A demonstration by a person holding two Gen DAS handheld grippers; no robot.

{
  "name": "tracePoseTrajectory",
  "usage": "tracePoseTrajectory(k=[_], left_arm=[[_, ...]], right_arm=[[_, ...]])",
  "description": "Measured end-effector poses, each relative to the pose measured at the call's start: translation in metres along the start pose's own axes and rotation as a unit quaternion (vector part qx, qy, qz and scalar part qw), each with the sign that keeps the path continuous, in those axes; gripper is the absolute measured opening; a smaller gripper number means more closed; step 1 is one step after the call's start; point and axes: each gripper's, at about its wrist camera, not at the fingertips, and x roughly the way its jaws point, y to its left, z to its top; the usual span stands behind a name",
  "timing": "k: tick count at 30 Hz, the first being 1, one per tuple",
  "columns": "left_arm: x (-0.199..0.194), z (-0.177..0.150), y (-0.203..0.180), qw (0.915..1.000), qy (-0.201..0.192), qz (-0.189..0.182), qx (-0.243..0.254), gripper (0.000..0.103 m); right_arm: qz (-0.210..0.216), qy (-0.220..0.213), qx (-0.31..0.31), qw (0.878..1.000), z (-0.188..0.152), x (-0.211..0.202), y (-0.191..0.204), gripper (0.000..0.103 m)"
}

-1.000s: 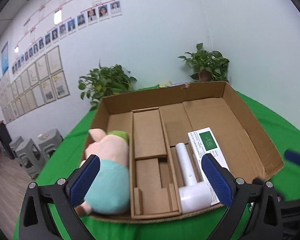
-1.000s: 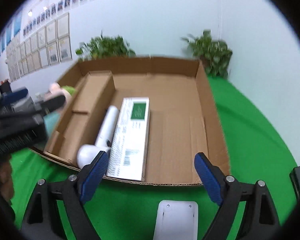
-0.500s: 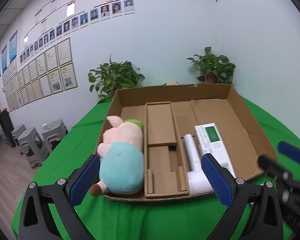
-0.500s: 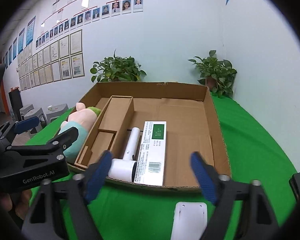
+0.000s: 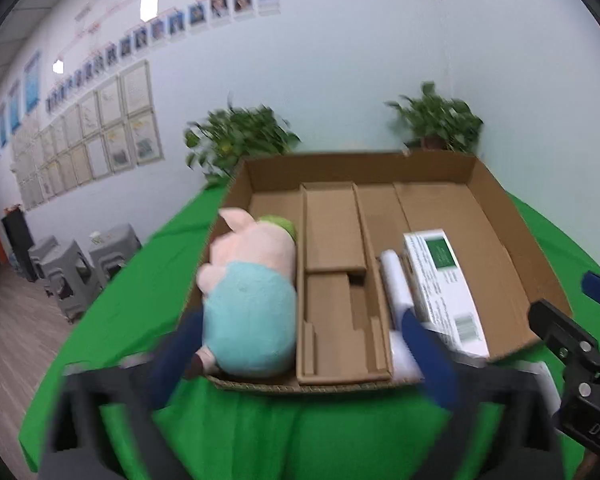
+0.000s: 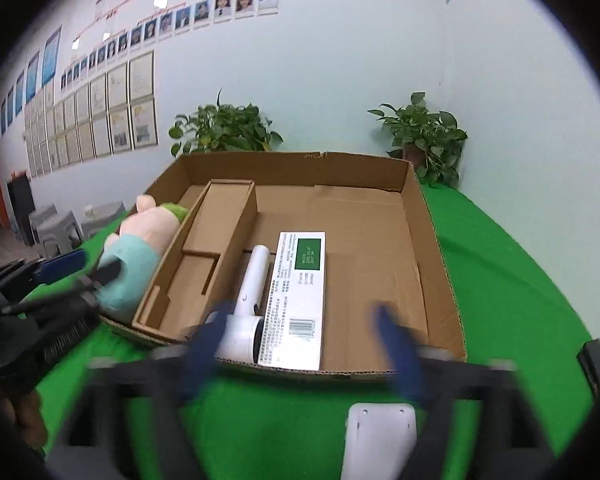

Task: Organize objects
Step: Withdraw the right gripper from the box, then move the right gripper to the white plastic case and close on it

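A shallow cardboard box [image 5: 500, 216] [image 6: 432, 232] lies on the green table. In it are a pink plush pig in a teal shirt [image 5: 252, 300] [image 6: 136, 252] at the left, a brown cardboard insert [image 5: 336, 276] [image 6: 204, 264], a white hair dryer [image 5: 396, 292] [image 6: 248, 308] and a white carton with a green label [image 5: 444, 280] [image 6: 300, 296]. My left gripper [image 5: 300, 360] is open and empty at the box's near edge, blurred. My right gripper [image 6: 300, 348] is open and empty before the near edge, blurred; it also shows in the left wrist view [image 5: 572, 340].
A flat white object [image 6: 380, 436] lies on the green cloth just under my right gripper. Two potted plants [image 5: 240, 140] [image 5: 440, 124] stand behind the box by the wall. Grey stools [image 5: 84, 264] stand on the floor at the left. A dark object [image 6: 596, 364] sits at the table's right edge.
Both grippers pulled back and up from the box over the last second and are now moving, blurred. The objects in the box have stayed put.
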Motion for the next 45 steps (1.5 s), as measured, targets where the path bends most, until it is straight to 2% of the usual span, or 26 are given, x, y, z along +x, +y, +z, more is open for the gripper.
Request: tracePoseTrajectory(k=[6,12,25,33,37,42,45], left_arm=[[0.010,0.001,-0.009,0.9996,0.012,0.005,0.024,0.102],[0.023,-0.001,-0.004,0.9992,0.035,-0.007,0.017,0.102],[0.027,-0.001,-0.008,0.9986,0.045,-0.017,0.023,0.102],[0.030,-0.003,-0.006,0.9975,0.054,-0.041,0.020,0.102],[0.032,-0.009,-0.002,0.9962,0.066,-0.055,0.015,0.102],[0.028,-0.025,-0.003,0.9926,0.080,-0.087,0.027,0.103],[0.025,-0.039,-0.009,0.9858,0.097,-0.134,0.029,0.102]], right_arm=[[0.012,0.004,-0.012,1.000,0.000,0.006,-0.002,0.083],[0.041,-0.004,-0.007,0.999,-0.003,0.003,-0.006,0.083],[0.052,-0.002,0.001,0.999,-0.005,0.006,-0.013,0.083],[0.058,0.002,0.005,0.998,-0.007,0.001,-0.022,0.083],[0.062,0.018,0.010,0.998,-0.018,-0.001,-0.032,0.083],[0.060,0.065,0.003,0.996,-0.042,-0.003,-0.047,0.083],[0.044,0.113,0.005,0.993,-0.064,-0.002,-0.057,0.083]])
